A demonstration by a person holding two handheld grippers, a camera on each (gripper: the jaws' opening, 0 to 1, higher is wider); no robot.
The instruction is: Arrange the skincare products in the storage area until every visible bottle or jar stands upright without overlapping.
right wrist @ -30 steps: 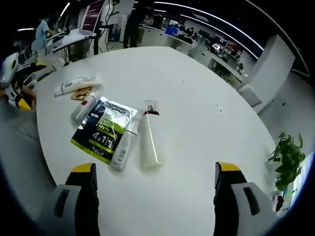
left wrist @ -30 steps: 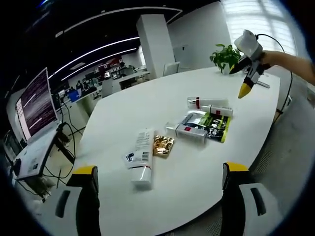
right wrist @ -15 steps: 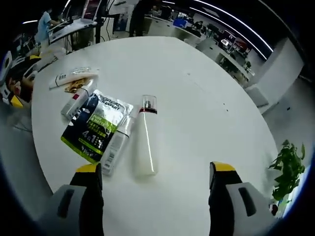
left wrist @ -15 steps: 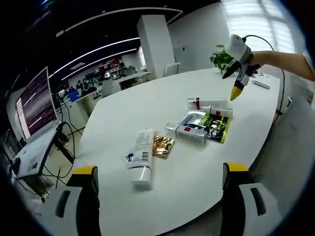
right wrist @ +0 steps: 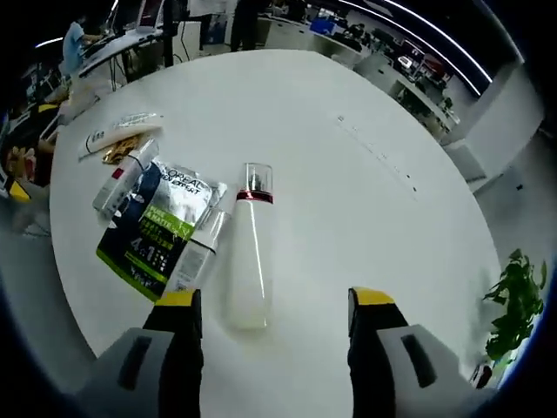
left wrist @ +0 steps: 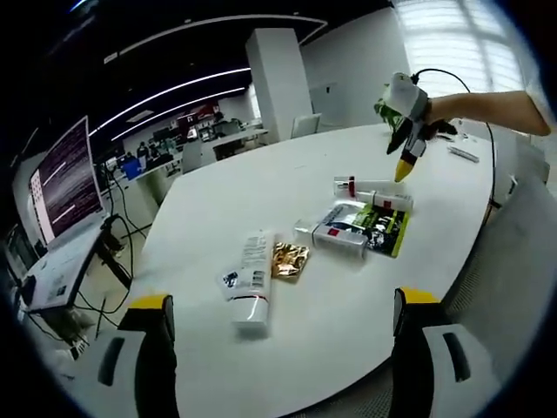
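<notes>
On the round white table [left wrist: 261, 192] lie several skincare items. A white bottle with a clear cap and red band [right wrist: 247, 251] [left wrist: 359, 185] lies flat. Beside it is a slim white tube [right wrist: 197, 252] [left wrist: 383, 199] resting along a green-and-black sachet pack [right wrist: 155, 228] [left wrist: 376, 222]. A small white-and-red bottle [left wrist: 341, 238] [right wrist: 120, 181], a gold sachet [left wrist: 289, 259] and a large white tube [left wrist: 248, 280] [right wrist: 111, 135] lie further along. My right gripper [right wrist: 274, 313] [left wrist: 402, 162] hangs open just above the white bottle's base. My left gripper [left wrist: 283, 318] is open at the table's near edge.
A potted plant [right wrist: 512, 306] stands at the table's far edge. Desks, monitors [left wrist: 63, 178] and chairs surround the table. A person sits at a desk [right wrist: 74, 39] in the background. Bare tabletop stretches beyond the items.
My right gripper has come down and closer to the white bottle, which now lies nearer between its jaws. The left gripper has stayed still.
</notes>
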